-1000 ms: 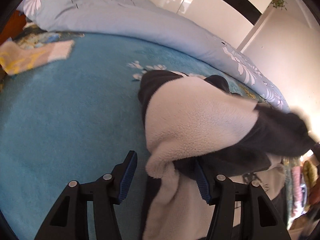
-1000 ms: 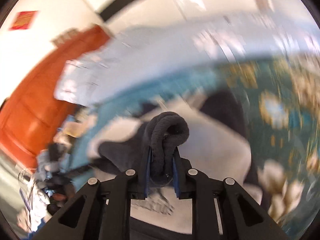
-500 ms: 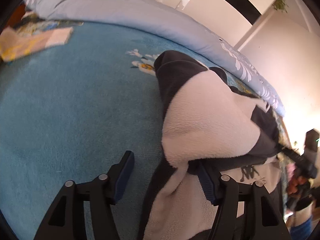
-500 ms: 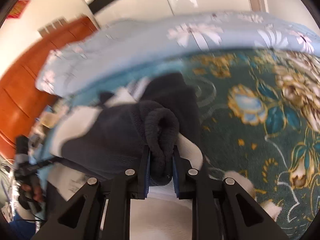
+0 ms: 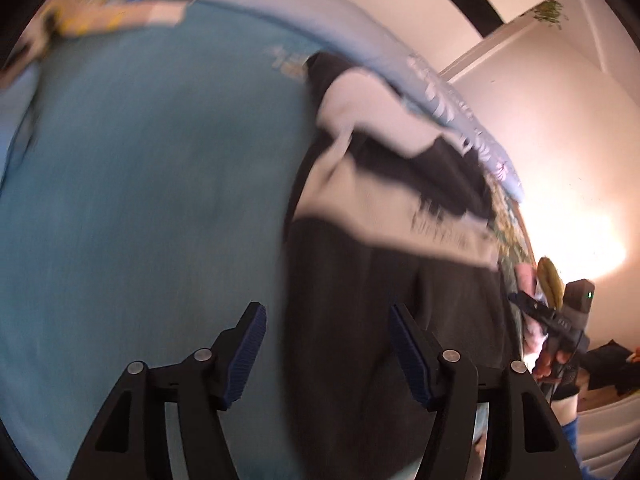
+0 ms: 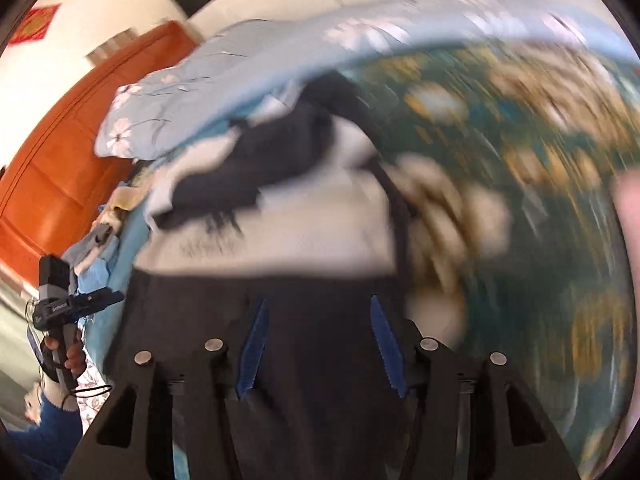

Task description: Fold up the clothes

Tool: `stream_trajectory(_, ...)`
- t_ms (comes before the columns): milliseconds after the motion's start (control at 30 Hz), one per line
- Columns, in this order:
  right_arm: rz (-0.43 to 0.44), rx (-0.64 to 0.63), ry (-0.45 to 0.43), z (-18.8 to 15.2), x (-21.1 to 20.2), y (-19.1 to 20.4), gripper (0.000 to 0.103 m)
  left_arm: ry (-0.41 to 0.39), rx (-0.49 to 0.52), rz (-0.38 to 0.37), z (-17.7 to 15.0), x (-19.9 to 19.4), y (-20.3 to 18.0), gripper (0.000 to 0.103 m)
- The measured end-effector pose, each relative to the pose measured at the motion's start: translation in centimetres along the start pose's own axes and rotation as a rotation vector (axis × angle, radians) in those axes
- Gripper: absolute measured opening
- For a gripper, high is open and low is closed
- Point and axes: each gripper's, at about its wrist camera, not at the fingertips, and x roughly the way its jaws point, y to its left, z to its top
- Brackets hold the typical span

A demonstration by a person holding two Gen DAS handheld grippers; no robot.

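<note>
Left wrist view shows a teal blanket (image 5: pixel 140 200) spread wide over the bed, with a pale blue floral duvet (image 5: pixel 280 12) bunched along its far edge. On the blanket's right part lies the black and white fleece garment (image 5: pixel 380 260), dark panel nearest the camera, white band across the middle; dark lettering on the white band is too blurred to read. The left gripper (image 5: pixel 326 354) hovers above the garment's near left edge, jaws spread wide with nothing between them. At far right a hand (image 5: pixel 550 364) grips the handle of the other tool.

Right wrist view has the right gripper (image 6: pixel 318 346) over the dark panel, blue pads apart and empty. An orange wooden headboard (image 6: pixel 60 160) stands at left.
</note>
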Motion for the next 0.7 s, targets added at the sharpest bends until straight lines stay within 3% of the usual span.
stream_trajectory(100, 0.056, 0.096, -0.024, -4.6, -2.1, -1.6, 0.053, 0.0, -0.003, -0.04, -2.9, -0.6, 0.0, 0.067)
stream_trajectory(233, 0.07, 0.127, -0.018, -8.5, -3.2, -1.6, 0.053, 0.019, -0.027, -0.095, -5.1, -0.8, -0.3, 0.068)
stream_trajectory(367, 0.117, 0.149, -0.031, -10.1, -3.0, -0.9, 0.054, 0.0, -0.086, -0.141, -6.6, -0.8, -0.4, 0.068)
stream_trajectory(600, 0.16, 0.153, -0.03, -10.0, -1.8, 0.0, 0.054, -0.024, -0.21, -0.25, -7.8, -1.5, 0.8, 0.068)
stream_trajectory(667, 0.172, 0.177, -0.034, -10.1, -2.0, -0.6, 0.041, -0.027, -0.254, -0.295, -8.0, -1.3, 1.3, 0.068)
stream_trajectory(700, 0.177, 0.188, -0.037, -10.2, -2.1, -0.8, 0.024, -0.027, -0.265, -0.311, -8.1, -1.4, 1.6, 0.068)
